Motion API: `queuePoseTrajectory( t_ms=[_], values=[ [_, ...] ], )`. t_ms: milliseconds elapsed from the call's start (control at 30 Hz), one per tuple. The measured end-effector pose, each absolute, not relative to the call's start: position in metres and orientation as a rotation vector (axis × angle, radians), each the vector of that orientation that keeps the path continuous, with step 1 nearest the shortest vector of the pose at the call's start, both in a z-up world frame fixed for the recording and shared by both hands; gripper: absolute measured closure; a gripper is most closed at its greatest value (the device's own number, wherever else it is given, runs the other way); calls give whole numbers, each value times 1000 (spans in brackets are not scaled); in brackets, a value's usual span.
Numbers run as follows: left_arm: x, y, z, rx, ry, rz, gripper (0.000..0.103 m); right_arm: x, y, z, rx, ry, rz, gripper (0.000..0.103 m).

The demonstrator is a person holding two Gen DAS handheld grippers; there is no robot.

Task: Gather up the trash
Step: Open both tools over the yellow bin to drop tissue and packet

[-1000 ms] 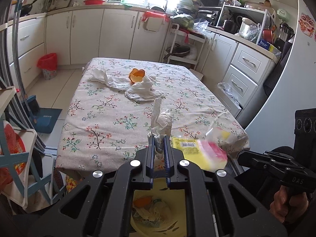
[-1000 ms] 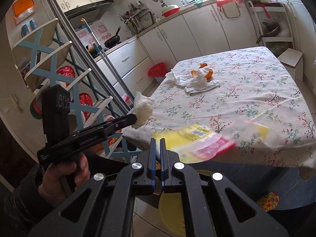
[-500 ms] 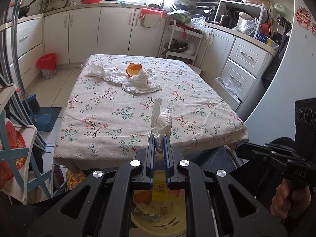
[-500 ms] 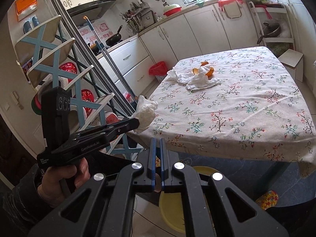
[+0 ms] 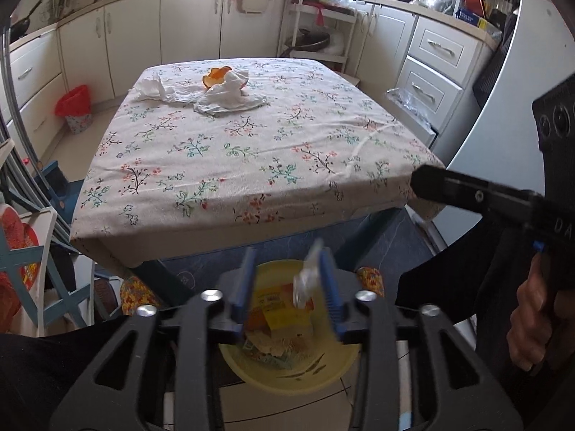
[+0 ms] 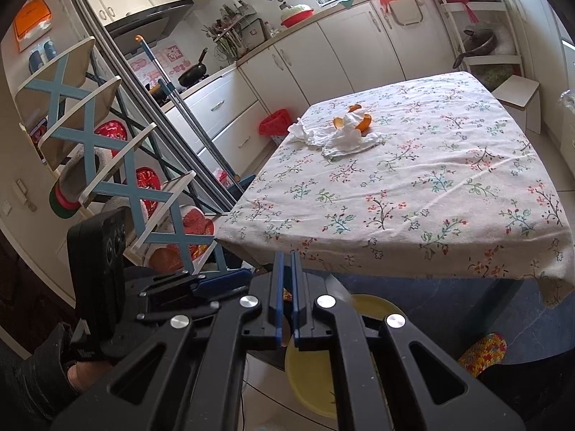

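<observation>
My left gripper [image 5: 287, 287] is open above the yellow bin [image 5: 287, 380] on the floor by the table's near edge. A blurred white tissue [image 5: 305, 280] is falling between its fingers toward the bin, which holds a yellow wrapper [image 5: 284, 312] and other scraps. My right gripper [image 6: 286, 301] is shut and empty, beside the bin [image 6: 312, 377]; it shows at the right in the left wrist view [image 5: 424, 179]. White tissues [image 5: 222, 97] and orange peel [image 5: 215, 75] lie at the table's far end, also in the right wrist view [image 6: 345, 136].
The table has a floral cloth [image 5: 251, 151]. A red bin [image 5: 73, 107] stands by the far cabinets. A blue folding rack [image 6: 107, 165] and mop handle [image 6: 187, 115] stand left of the table. Drawers [image 5: 431, 82] are on the right.
My left gripper has opened and let go of the white tissue, which now drops toward the yellow bin. Both grippers have tilted lower. The yellow wrapper lies in the bin.
</observation>
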State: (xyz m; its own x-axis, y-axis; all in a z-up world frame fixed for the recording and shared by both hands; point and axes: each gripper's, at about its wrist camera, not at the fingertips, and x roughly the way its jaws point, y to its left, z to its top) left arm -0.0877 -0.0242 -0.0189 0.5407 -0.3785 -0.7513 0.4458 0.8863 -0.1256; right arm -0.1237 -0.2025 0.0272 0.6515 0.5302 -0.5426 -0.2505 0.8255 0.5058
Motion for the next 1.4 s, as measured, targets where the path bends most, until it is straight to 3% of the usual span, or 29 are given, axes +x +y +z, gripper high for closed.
queuePoseTrajectory(
  t_ms=[133,267,433,567,1167,1400],
  values=[
    [-93,-30,-19,132,853,-457,43,-125,-208,25,426,742,438,96],
    [-95,-32,-15,181,805,-383,24,-127,-210,25,418,729,404,64],
    [-98,-34,-9,244,737,-294,9,-128,-210,25,397,722,367,46],
    [-99,-34,-6,262,710,-244,8,-127,-214,24,399,723,338,35],
    [-97,-22,-3,206,708,-196,8,-127,-219,22,393,744,251,14],
    [-96,-22,-3,199,703,-189,8,-127,-214,23,370,741,247,11]
  ],
)
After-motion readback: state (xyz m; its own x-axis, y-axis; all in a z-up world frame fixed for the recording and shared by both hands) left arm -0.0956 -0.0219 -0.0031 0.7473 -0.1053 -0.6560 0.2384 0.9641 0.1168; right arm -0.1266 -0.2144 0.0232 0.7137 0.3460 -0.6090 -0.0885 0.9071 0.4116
